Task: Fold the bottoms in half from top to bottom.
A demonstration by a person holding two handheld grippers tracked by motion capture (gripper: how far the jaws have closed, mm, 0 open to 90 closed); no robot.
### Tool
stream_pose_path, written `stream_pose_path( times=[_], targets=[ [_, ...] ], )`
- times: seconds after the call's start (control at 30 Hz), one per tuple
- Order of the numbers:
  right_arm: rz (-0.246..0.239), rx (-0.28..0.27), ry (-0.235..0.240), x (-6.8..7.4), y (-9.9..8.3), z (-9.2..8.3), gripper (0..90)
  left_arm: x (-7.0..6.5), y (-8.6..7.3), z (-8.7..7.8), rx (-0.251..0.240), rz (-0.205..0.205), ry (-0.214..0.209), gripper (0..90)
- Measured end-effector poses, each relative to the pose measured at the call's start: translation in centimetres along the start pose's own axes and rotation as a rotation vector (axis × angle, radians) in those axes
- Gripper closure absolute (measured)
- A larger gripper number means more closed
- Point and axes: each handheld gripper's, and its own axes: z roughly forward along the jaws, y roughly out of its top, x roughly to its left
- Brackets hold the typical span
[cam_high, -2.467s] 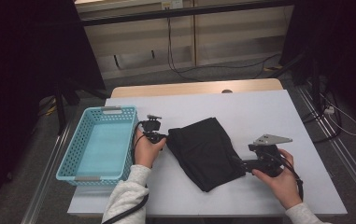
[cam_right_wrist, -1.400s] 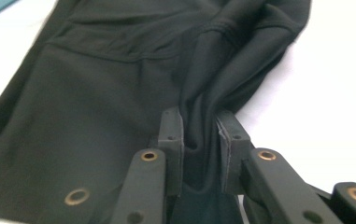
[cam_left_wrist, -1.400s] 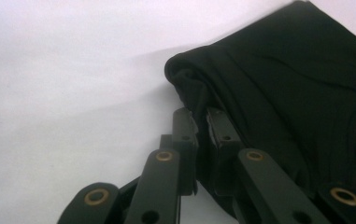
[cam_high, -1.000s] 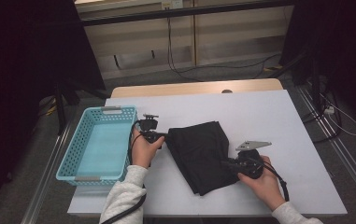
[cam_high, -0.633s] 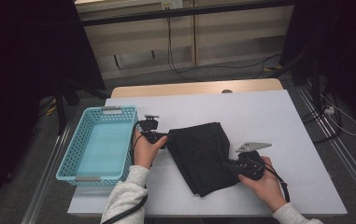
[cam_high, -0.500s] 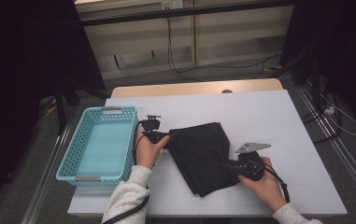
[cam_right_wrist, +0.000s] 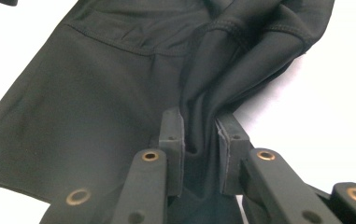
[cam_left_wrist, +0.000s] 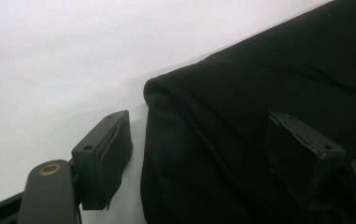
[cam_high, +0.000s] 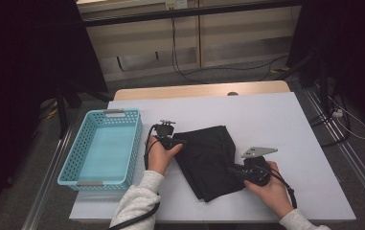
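Observation:
A black cloth (cam_high: 209, 158) lies folded on the white table (cam_high: 276, 120), slanting from upper left to lower right. My left gripper (cam_high: 182, 142) is at its left corner. In the left gripper view its jaws (cam_left_wrist: 199, 123) have just been opening and stand open, with the cloth's folded corner (cam_left_wrist: 259, 93) between them and the pads apart from it. My right gripper (cam_high: 232, 170) is at the cloth's near right edge. In the right gripper view the gripper (cam_right_wrist: 199, 121) is shut on a bunched fold of the cloth (cam_right_wrist: 96, 84).
A light blue plastic basket (cam_high: 91, 183) with nothing in it stands at the table's left edge, close to my left hand. White table top stretches behind and to the right of the cloth. Cables run over the floor beyond the table.
The right gripper came in from the right onto the cloth's near right edge and has held there since. The left hand has shifted a little to the right at the cloth's left corner.

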Motion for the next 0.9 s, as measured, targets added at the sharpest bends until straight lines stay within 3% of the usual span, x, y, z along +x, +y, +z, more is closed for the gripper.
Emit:
stream_pose_path(
  times=[0.07, 0.2, 0.37, 0.5, 0.63, 0.9],
  targets=[
    [0.000, -0.001, -0.003, 0.0, 0.0, 0.0, 76.0, -0.4, 0.0, 0.0, 0.021, 0.018, 0.029, 26.2],
    [-0.003, -0.001, -0.008, 0.1, 0.0, 0.0, 75.9, -0.7, 0.4, -0.3, 0.060, 0.009, 0.023, 34.4],
    [-0.006, -0.002, -0.015, 0.2, 0.0, 0.1, 75.9, -0.5, 0.8, -0.6, 0.105, -0.026, 0.000, 59.0],
    [-0.005, -0.002, -0.019, 0.2, 0.0, 0.1, 75.9, -0.5, 1.1, -0.6, 0.132, -0.066, -0.030, 73.5],
    [-0.005, -0.006, -0.031, 0.3, 0.0, 0.1, 76.0, -0.9, 1.5, -0.6, 0.151, -0.064, -0.025, 79.5],
    [0.003, -0.032, -0.078, 0.1, 0.3, -0.5, 76.7, -0.7, 2.6, -1.4, 0.179, -0.111, -0.043, 82.1]
  ],
)
